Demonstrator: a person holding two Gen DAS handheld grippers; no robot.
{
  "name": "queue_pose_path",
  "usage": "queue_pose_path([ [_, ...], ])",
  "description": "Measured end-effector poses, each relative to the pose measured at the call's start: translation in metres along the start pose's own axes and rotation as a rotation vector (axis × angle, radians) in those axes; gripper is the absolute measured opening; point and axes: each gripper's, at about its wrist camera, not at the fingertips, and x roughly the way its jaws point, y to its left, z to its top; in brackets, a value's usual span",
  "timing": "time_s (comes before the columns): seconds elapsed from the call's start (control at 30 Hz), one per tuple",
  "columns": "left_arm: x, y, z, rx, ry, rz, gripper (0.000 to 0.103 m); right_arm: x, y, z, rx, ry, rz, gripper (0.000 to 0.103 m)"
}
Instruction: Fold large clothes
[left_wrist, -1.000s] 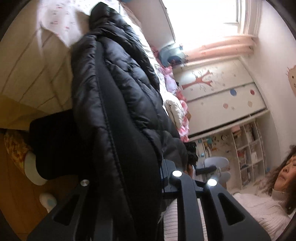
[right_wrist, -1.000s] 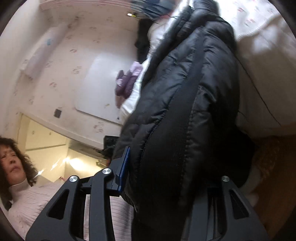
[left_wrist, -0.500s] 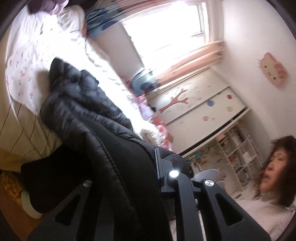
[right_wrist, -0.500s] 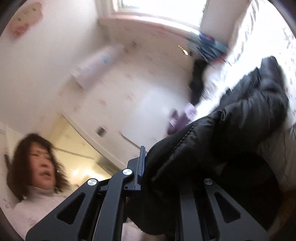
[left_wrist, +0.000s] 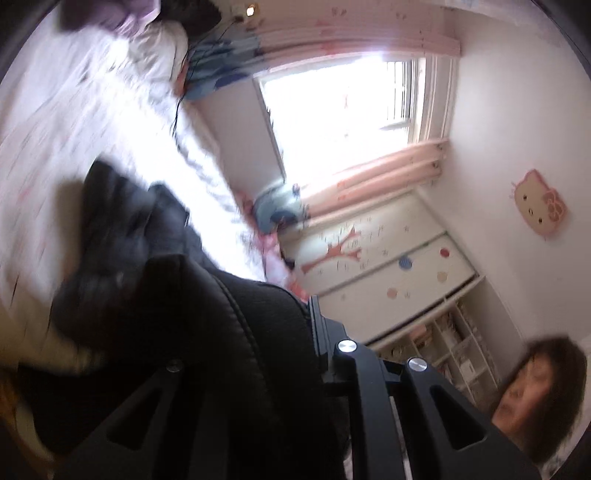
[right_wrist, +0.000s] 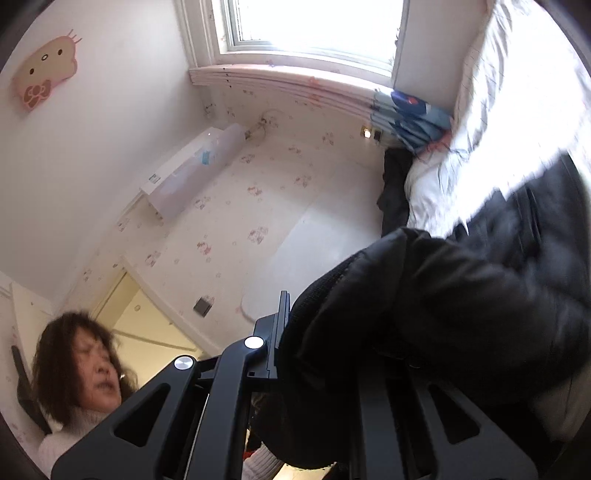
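Both clamped on the black puffer jacket (left_wrist: 207, 332): left hand-held gripper (left_wrist: 251, 369) and right hand-held gripper (right_wrist: 332, 369) each pinch an edge w/ jaws nearly together, fabric bunched between. Jacket's near end is lifted, far end trails on the bed (left_wrist: 92, 122). Step looks like carrying that end over for a fold. Keep both grips level & matched, move together so edges line up, don't let go til it lies flat.

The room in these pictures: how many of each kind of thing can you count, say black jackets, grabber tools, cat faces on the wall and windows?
Black jackets: 1, the jacket, clamped by both tools
Grabber tools: 2, the left gripper and the right gripper
Cat faces: 1, the cat face
Windows: 1, the window
Total: 5
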Motion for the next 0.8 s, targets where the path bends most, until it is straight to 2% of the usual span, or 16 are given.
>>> queue_pose_path([
  [0.13, 0.048, 0.025, 0.06, -0.035, -0.069, 0.039, 0.013, 0.033, -0.029, 0.054, 0.02, -0.044, -0.075, 0.01],
  [0.23, 0.09, 0.074, 0.099, -0.127, -0.114, 0.092, 0.013, 0.054, -0.075, 0.082, 0.092, -0.072, -0.152, 0.012],
  [0.33, 0.127, 0.127, 0.123, -0.206, -0.144, 0.169, 0.013, 0.064, -0.135, 0.098, 0.173, -0.082, -0.264, 0.012],
  [0.4, 0.148, 0.158, 0.132, -0.217, -0.145, 0.265, 0.013, 0.067, -0.177, 0.103, 0.234, -0.089, -0.347, 0.012],
  [0.5, 0.163, 0.196, 0.132, -0.268, -0.138, 0.332, 0.016, 0.068, -0.228, 0.099, 0.33, -0.097, -0.439, 0.012],
  [0.57, 0.168, 0.213, 0.13, -0.298, -0.127, 0.361, 0.017, 0.072, -0.243, 0.099, 0.351, -0.088, -0.454, 0.014],
  [0.67, 0.174, 0.216, 0.137, -0.316, -0.085, 0.415, 0.02, 0.079, -0.245, 0.105, 0.346, -0.068, -0.498, 0.017],
  [0.7, 0.175, 0.217, 0.139, -0.331, -0.073, 0.424, 0.03, 0.084, -0.243, 0.11, 0.341, -0.059, -0.514, 0.018],
  [0.73, 0.178, 0.212, 0.146, -0.367, -0.058, 0.416, 0.039, 0.084, -0.238, 0.113, 0.335, -0.053, -0.526, 0.023],
  [0.8, 0.181, 0.202, 0.153, -0.396, -0.057, 0.375, 0.083, 0.088, -0.233, 0.123, 0.342, -0.069, -0.525, 0.044],
])
